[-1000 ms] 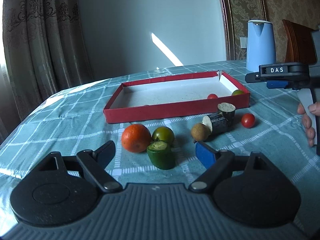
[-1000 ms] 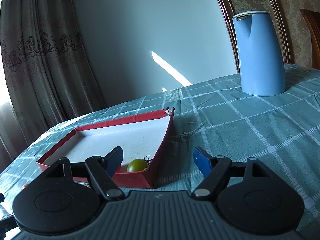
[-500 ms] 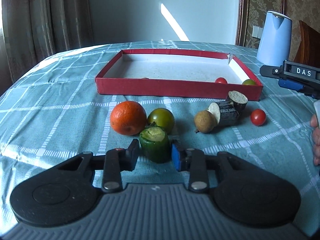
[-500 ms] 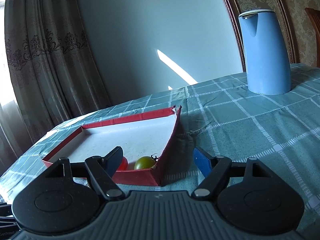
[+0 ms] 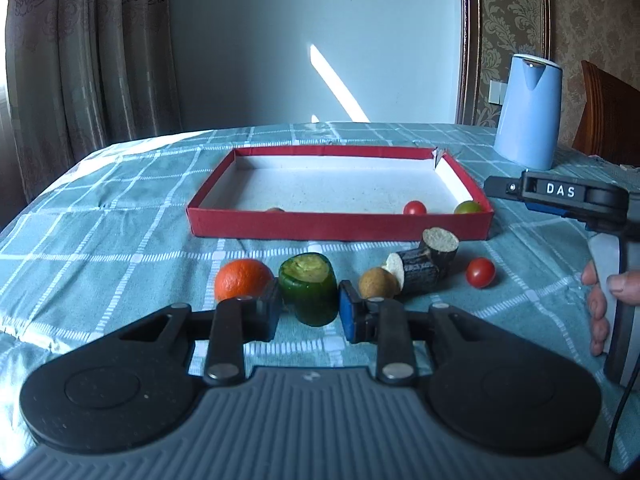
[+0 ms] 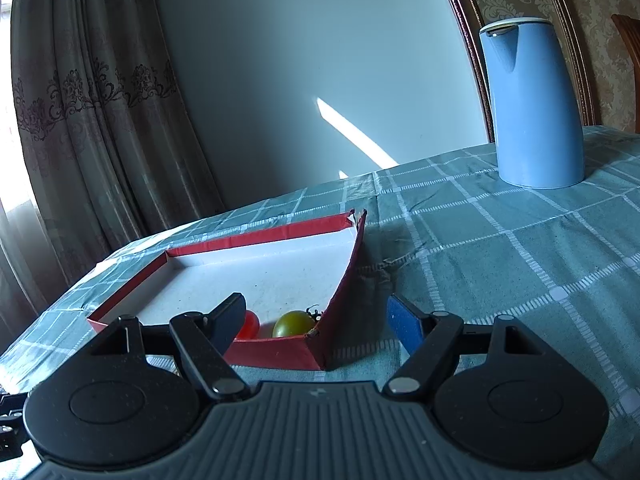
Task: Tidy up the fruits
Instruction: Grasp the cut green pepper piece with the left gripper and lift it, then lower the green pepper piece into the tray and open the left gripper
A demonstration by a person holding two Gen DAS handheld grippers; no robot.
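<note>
My left gripper [image 5: 309,312] is shut on a green cut fruit piece [image 5: 309,288] and holds it just above the cloth, in front of the red tray [image 5: 340,226]. An orange [image 5: 242,280], a brown round fruit [image 5: 376,283], two dark cut pieces [image 5: 426,262] and a red cherry tomato [image 5: 480,273] lie on the cloth. The tray holds a red tomato [image 5: 414,208] and a green tomato [image 5: 468,208]. My right gripper [image 6: 316,320] is open and empty, above the tray's near right corner [image 6: 320,344]; the green tomato [image 6: 294,323] shows between its fingers.
A blue kettle [image 5: 528,134] stands at the back right of the table, also in the right wrist view [image 6: 532,104]. The right hand-held gripper body [image 5: 560,196] and a hand [image 5: 604,300] are at the right edge. Curtains hang at the left.
My left gripper closed on the green cut piece and lifted it a little; the green tomato behind it is now hidden. My right gripper drifted slightly and stays open.
</note>
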